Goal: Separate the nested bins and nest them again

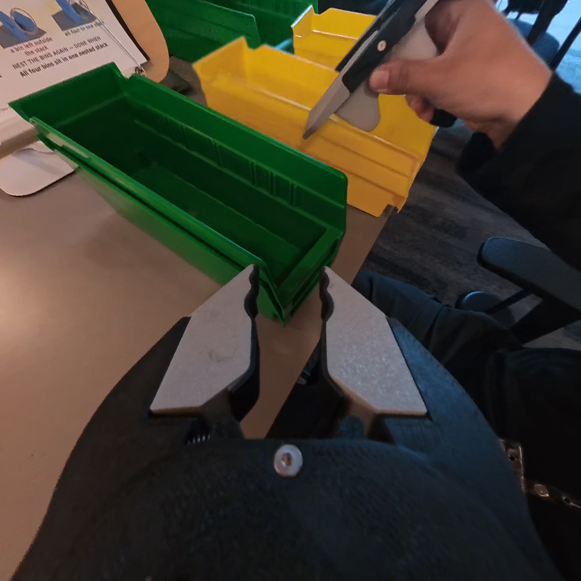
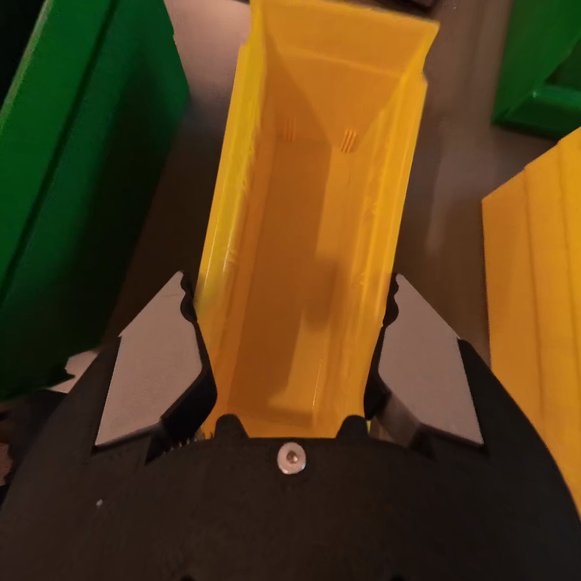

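Two nested green bins lie on the tan table. My left gripper is closed on their near corner, with both pads touching it. A yellow bin lies beside the green bins, with its end past the table edge. My right gripper straddles this yellow bin across its width, both pads pressed on its side walls. In the left wrist view a hand holds that gripper, and one of its fingers lies against the bin's wall. The green stack shows at the left of the right wrist view.
A second yellow bin and another green bin stand farther back; they also show in the right wrist view. An instruction card stands at the far left. The table edge is just right of the green stack, with a chair arm beyond.
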Demonstrator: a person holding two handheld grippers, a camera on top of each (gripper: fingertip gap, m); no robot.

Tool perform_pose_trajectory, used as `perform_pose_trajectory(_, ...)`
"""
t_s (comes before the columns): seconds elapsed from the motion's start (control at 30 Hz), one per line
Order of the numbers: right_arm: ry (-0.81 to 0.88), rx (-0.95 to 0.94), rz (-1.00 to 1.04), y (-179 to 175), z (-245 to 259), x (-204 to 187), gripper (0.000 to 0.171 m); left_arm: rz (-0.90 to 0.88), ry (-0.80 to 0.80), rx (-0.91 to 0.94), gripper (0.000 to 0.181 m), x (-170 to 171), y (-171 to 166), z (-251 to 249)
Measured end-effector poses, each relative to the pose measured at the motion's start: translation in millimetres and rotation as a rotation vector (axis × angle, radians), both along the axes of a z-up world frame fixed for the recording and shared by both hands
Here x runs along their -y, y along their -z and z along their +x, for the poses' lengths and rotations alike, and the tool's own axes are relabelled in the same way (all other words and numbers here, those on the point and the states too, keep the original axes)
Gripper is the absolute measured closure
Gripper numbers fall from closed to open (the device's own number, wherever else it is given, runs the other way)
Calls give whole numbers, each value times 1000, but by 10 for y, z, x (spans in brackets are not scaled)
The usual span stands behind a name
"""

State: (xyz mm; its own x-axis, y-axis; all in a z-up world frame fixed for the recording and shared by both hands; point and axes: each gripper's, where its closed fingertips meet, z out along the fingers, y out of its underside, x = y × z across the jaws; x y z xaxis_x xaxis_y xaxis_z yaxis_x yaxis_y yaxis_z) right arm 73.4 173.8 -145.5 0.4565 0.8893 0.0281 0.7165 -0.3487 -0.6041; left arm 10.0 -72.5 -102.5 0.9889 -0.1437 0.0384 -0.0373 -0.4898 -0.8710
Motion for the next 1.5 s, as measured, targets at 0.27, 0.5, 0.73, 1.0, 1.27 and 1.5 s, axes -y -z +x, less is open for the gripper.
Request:
perform_pose_trajectory(0.27, -4, -134, 58, -126, 109, -113, 52, -2, 4, -5, 145, -13, -3, 10)
perform_pose_trajectory(0.5, -31, -116, -58, -76, 379, -64, 62, -15, 3, 13, 143, -40, 46, 14)
perform_pose_trajectory(0.73, 2, -116, -40, -81, 501, -153, 61, -11, 11, -5, 143, -40, 20, 72)
perform_pose_trajectory(1.0, -10, -268, -36, -269, 502, -151, 61, -3, 8, -2, 144, -40, 10, 58)
perform_pose_trajectory(1.27, -126, -616, -54, -834, 657, 328, 66, 9, -5, -11, 145, -39, -10, 43)
perform_pose_trajectory(1.5, -229, -738, -23, -901, 862, 635, 76, 14, -19, -26, 146, -45, -25, 35)
